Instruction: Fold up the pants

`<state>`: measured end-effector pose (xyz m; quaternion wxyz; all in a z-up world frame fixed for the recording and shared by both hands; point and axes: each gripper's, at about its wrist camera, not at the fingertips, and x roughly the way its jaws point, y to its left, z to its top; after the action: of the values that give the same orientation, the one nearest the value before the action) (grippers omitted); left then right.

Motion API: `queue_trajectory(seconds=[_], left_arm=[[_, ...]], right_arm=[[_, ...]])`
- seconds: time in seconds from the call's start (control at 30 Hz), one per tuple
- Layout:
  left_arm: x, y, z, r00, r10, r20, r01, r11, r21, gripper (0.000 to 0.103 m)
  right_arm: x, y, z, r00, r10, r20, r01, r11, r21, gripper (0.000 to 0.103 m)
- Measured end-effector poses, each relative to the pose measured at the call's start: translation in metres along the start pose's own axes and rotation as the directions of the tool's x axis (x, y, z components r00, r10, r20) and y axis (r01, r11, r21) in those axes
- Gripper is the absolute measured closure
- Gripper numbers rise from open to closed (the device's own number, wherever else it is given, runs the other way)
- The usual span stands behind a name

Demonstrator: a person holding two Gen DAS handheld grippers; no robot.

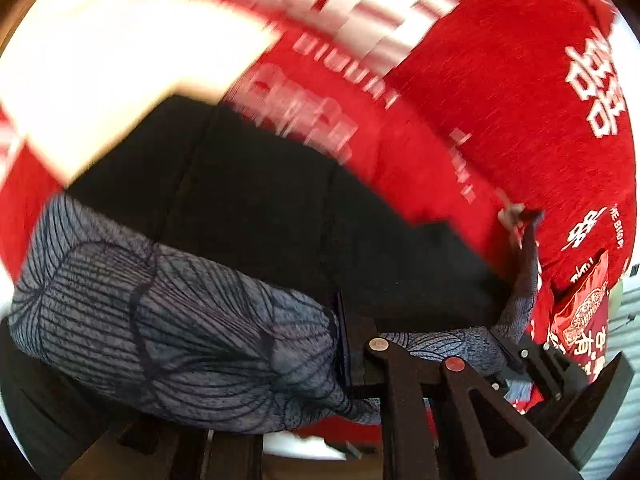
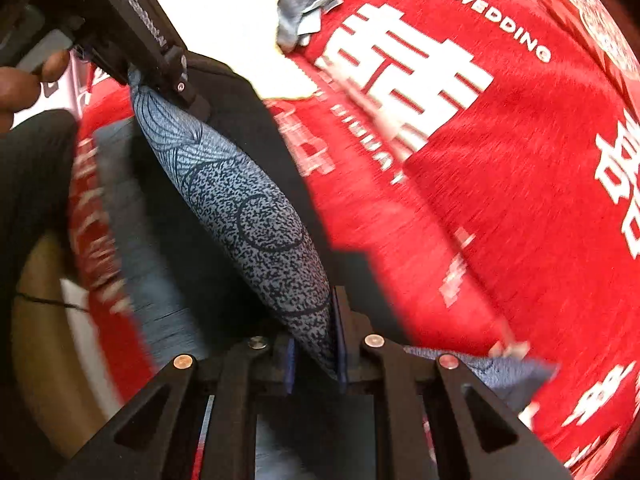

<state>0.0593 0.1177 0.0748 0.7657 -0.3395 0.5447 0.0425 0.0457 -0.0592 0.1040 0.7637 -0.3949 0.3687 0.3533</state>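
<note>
The pants (image 2: 248, 208) are grey-blue cloth printed with dark curved lines, bunched into a taut band between the two grippers. In the right wrist view my right gripper (image 2: 316, 356) is at the bottom centre, its blue pads shut on one end of the band. My left gripper (image 2: 160, 76) is at the upper left, shut on the other end, with a hand (image 2: 20, 84) behind it. In the left wrist view the pants (image 1: 168, 320) bulge over my left gripper (image 1: 344, 352), which is shut on them, and run right toward the right gripper (image 1: 520, 348).
Under everything lies a red blanket (image 2: 500, 200) with white characters and "HAPPY WEDDING". A black cloth (image 1: 260, 208) lies beneath the pants. A grey rag (image 2: 304, 12) sits at the blanket's far edge on a white surface (image 2: 224, 20). A red printed packet (image 1: 580, 308) is at the right.
</note>
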Motion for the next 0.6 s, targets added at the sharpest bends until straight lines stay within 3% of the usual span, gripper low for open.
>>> queue_trajectory(seconds=[0.13,0.2,0.3,0.37,0.4,0.5,0.6], left_arm=[[0.025,0.036,-0.019,0.998,-0.035,-0.059,0.031,0.997,-0.069,0.087],[0.030,0.045,-0.025,0.997,-0.036,-0.065,0.031,0.996,-0.086,0.078],[0.018,0.047,-0.029,0.999,0.026,-0.042,-0.028,0.999,-0.038,0.060],[0.010,0.047,-0.030,0.994,0.106,-0.027,-0.106,0.994,-0.008,0.049],[0.005,0.050,-0.030,0.991,0.134,-0.017,-0.134,0.991,-0.005,0.049],[-0.012,0.067,-0.032,0.985,0.172,0.000,-0.172,0.984,-0.039,0.049],[-0.035,0.074,-0.034,0.976,0.211,0.059,-0.208,0.977,-0.048,0.049]], right_arm=[[0.025,0.037,-0.019,0.996,-0.047,-0.074,0.053,0.996,0.072,0.086],[0.032,0.045,-0.023,0.992,-0.091,-0.090,0.099,0.991,0.092,0.086],[0.031,0.049,-0.024,0.985,-0.151,-0.088,0.161,0.979,0.122,0.086],[0.031,0.052,-0.025,0.977,-0.190,-0.094,0.201,0.972,0.120,0.085],[0.031,0.054,-0.026,0.973,-0.212,-0.096,0.221,0.969,0.107,0.084],[0.027,0.066,-0.025,0.961,-0.257,-0.102,0.264,0.963,0.058,0.074],[0.009,0.056,-0.027,0.987,-0.138,-0.079,0.150,0.973,0.175,0.052]])
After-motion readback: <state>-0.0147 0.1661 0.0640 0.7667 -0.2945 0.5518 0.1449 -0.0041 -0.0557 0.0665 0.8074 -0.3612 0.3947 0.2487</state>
